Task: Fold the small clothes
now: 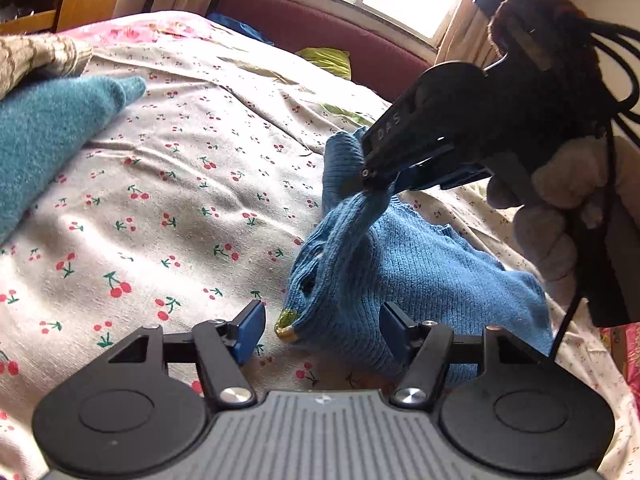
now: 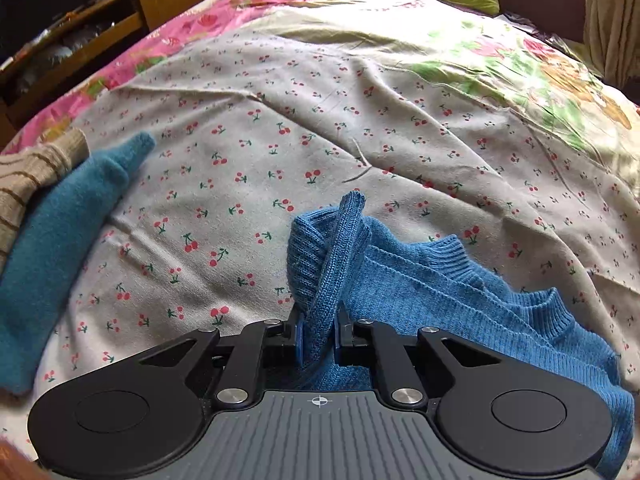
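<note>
A small blue knit sweater [image 1: 420, 264] lies crumpled on the cherry-print bedsheet [image 1: 180, 200]. My right gripper [image 2: 320, 332] is shut on a bunched fold of the sweater [image 2: 440, 280], and the fold stands up from between its pads. In the left wrist view the right gripper [image 1: 370, 184] comes in from the upper right, pinching that fold and lifting it off the bed. My left gripper [image 1: 322, 332] is open. The sweater's near edge sits between its fingers; the left pad is clear of the cloth.
A teal knit garment [image 2: 60, 240] and a beige striped one [image 2: 28, 176] lie at the left of the bed. A wooden bedside cabinet [image 2: 100, 40] stands at the far left, a dark red headboard [image 1: 320, 28] and a window behind. A hand [image 1: 560, 208] grips the right gripper's handle.
</note>
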{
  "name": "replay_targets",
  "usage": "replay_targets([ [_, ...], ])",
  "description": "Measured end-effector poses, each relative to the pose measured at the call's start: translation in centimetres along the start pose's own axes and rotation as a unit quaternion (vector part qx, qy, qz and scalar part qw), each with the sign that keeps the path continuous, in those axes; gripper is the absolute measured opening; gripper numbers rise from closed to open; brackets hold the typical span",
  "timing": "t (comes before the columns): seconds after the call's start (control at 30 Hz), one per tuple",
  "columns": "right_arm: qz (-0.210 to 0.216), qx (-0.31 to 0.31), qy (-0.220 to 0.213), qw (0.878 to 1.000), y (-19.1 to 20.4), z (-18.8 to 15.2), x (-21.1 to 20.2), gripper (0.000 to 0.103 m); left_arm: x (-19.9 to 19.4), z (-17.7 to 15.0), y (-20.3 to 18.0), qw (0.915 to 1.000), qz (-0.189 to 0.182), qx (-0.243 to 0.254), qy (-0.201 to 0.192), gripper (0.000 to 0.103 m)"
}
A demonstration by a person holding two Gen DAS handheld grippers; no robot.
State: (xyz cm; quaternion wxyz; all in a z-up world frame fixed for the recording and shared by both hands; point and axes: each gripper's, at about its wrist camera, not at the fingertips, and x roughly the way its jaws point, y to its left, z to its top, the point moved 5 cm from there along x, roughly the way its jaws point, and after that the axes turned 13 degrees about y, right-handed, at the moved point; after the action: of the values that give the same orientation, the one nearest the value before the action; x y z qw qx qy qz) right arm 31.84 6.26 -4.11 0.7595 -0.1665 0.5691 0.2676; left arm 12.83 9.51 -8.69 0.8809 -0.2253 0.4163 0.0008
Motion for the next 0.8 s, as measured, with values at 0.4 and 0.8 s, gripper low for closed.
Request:
replay_targets([
  [0.4, 0.107, 0.099, -0.088, 0.985, -11.9, -4.5, -7.2, 0.011, 0.3, 3.1, -10.8, 0.9933, -0.03, 0.11, -0.021, 0.037],
  [0.8, 0.125, 0.263, -0.103, 0.951, -27.1, -14.9, -4.3, 0.011, 8.4, -2.8, -25.2, 0.9598, -0.051, 0.27, 0.057, 0.035],
])
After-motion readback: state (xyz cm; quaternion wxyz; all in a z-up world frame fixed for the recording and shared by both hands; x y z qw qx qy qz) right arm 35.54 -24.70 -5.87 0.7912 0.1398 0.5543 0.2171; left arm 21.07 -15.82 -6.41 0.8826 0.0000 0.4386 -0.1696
